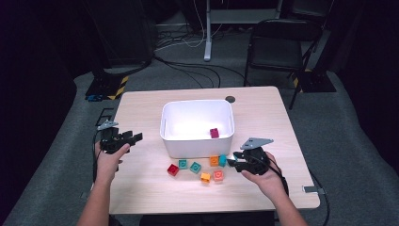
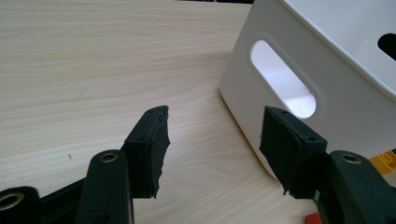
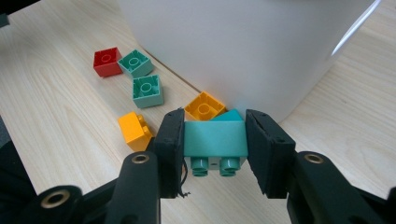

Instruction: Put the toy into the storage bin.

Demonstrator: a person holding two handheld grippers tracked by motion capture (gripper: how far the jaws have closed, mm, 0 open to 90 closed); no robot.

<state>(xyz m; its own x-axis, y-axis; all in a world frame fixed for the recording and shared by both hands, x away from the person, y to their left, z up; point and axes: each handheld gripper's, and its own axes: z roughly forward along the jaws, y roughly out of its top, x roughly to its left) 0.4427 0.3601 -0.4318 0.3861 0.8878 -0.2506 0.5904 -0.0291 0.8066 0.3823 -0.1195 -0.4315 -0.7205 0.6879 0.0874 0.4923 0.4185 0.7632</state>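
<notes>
While clamped between the black pads of the right hand-held gripper (image 3: 214,140), sits square and level: a teal building brick (image 3: 215,138), studs pointing back toward the camera, flat side walls pressed by both pads. Held just clear of the bench (image 3: 56,116), close to the near wall of the white bin (image 3: 243,51), among the loose bricks. Looks light, rigid moulded plastic, smooth and a little slick on its faces; no give under the pads, so a firm squeeze on the two opposite flat walls suits best, well below the studs and across the middle, as here. Likely to twist if taken by a corner or by the studs.

Just past the held brick: an orange brick (image 3: 204,108) against the bin wall, a yellow-orange brick (image 3: 134,129) to one side, two green bricks (image 3: 148,91) and a red brick (image 3: 107,61) farther out. Inside the bin, seen from the high view, a dark pink brick (image 1: 214,133) already lies on the floor near the right wall.

Over at the bin's left side, the left hand-held gripper (image 2: 212,140) stands parted and empty, jaws framing bare bench beside the bin's handle slot (image 2: 285,79), touching nothing.
</notes>
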